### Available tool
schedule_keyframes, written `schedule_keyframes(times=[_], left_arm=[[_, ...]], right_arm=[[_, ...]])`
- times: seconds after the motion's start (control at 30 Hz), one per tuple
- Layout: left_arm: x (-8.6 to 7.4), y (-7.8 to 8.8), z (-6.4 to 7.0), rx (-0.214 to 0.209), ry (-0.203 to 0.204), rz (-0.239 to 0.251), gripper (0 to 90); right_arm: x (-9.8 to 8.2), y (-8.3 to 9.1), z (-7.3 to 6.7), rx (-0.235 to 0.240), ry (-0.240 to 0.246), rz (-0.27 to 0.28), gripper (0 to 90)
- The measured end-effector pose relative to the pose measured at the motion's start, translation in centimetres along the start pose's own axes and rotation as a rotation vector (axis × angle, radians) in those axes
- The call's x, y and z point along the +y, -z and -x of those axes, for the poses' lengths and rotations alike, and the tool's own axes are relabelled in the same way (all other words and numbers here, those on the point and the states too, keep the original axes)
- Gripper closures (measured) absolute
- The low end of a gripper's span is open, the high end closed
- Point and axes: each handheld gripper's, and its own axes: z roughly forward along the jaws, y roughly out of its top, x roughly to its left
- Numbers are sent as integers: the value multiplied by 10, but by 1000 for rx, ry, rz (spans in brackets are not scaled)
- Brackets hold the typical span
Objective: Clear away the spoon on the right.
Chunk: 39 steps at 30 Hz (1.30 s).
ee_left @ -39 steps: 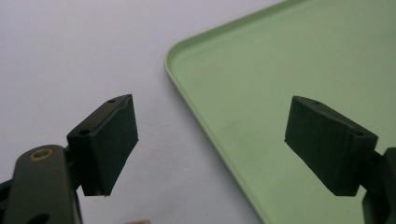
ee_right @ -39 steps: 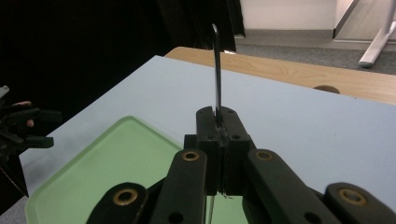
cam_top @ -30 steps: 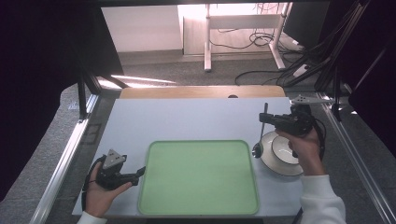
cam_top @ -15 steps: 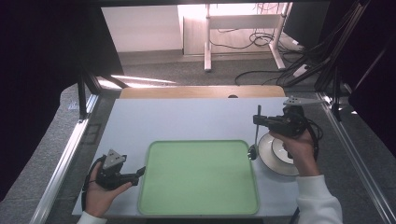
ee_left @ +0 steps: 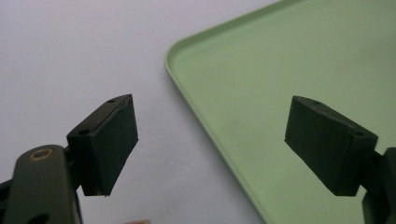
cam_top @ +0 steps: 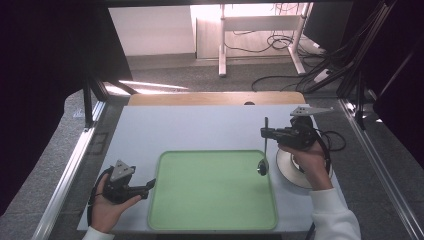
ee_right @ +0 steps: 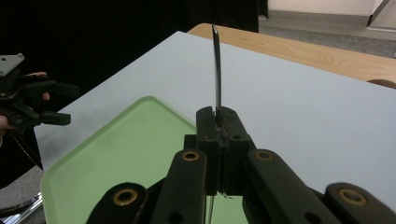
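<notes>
High view: right tool (cam_top: 266, 133) grips perhaps a spoon (cam_top: 264, 150).

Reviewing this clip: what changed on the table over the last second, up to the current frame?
The right gripper, shut on a metal spoon, moved from over the white round plate toward the table's middle, carrying the spoon bowl-down to the right rim of the light green plastic tray. The left gripper, open at the tray's left edge, the tray and the plate stayed put.
</notes>
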Motion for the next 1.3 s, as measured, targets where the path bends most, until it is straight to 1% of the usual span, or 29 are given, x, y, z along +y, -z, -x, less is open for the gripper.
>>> schedule_keyframes(times=[0.37,0.67,1.3], left_arm=[[0,0,0,1,-1,-2,166],[0,0,0,3,-2,-3,166],[-1,1,-2,8,-1,-3,166]], right_arm=[[-1,-8,-5,5,6,-18,891],[-4,-16,-9,11,2,-39,892],[-11,-28,-14,29,-8,-80,891]])
